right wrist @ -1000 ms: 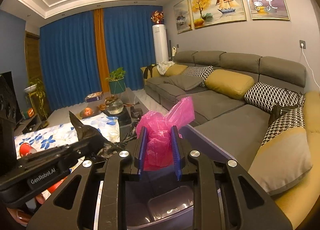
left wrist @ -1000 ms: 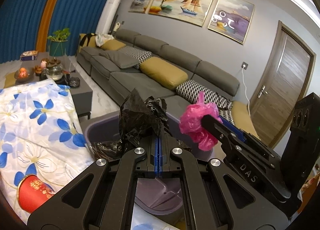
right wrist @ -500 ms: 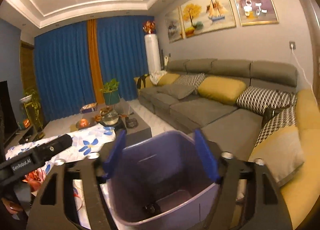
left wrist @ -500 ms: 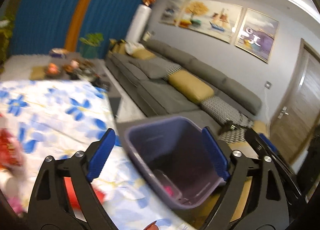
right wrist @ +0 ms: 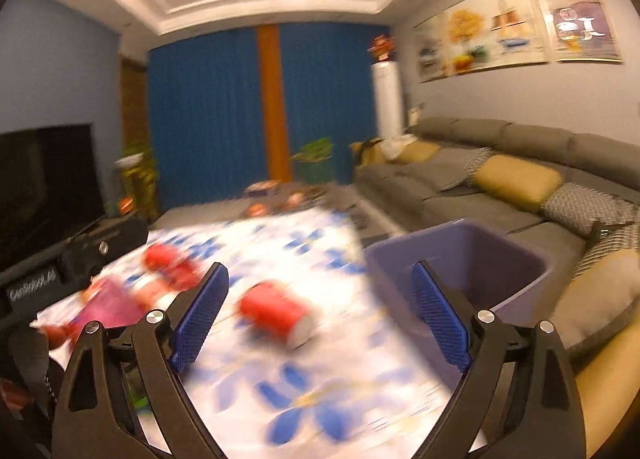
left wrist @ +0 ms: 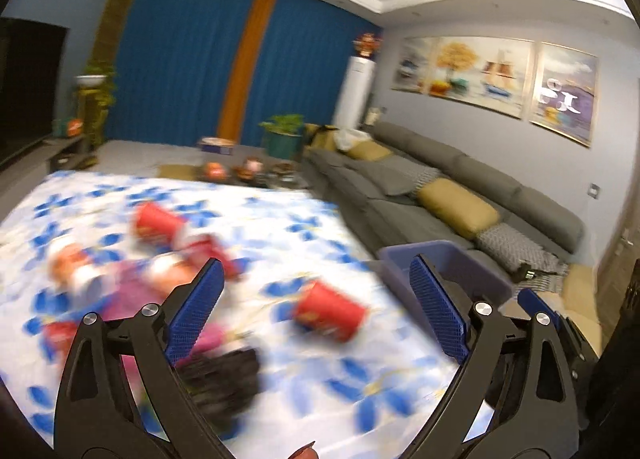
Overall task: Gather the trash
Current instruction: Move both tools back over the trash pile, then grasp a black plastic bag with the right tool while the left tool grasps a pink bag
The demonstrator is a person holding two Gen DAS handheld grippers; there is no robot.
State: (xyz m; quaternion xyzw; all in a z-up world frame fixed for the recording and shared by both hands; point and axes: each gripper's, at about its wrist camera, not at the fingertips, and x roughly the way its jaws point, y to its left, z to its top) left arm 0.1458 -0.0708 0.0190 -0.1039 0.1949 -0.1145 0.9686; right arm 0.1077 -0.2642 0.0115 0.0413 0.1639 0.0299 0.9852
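Note:
Both views are blurred by motion. A purple bin (left wrist: 448, 265) (right wrist: 472, 259) stands at the right edge of a table under a white cloth with blue flowers (left wrist: 280, 227) (right wrist: 304, 371). Red paper cups lie tipped on the cloth, the nearest cup (left wrist: 330, 313) (right wrist: 278, 311) just ahead of the fingertips. More red cups (left wrist: 158, 225), a pink bag (right wrist: 108, 305) and a crumpled black bag (left wrist: 222, 381) lie to the left. My left gripper (left wrist: 316, 305) hangs over the cloth, its jaws still opening, nothing between them. My right gripper (right wrist: 320, 313) is likewise opening and empty, beside the bin.
A long grey sofa (left wrist: 460, 183) (right wrist: 500, 171) with yellow cushions runs along the right wall. A low coffee table (left wrist: 248, 171) with small items stands beyond the cloth. Blue curtains, a potted plant (left wrist: 282, 135) and a dark television (right wrist: 44, 175) are farther off.
Both grippers opened and let go of the black and pink bags over the bin. Both then swung left, away from the bin, toward the cups on the cloth.

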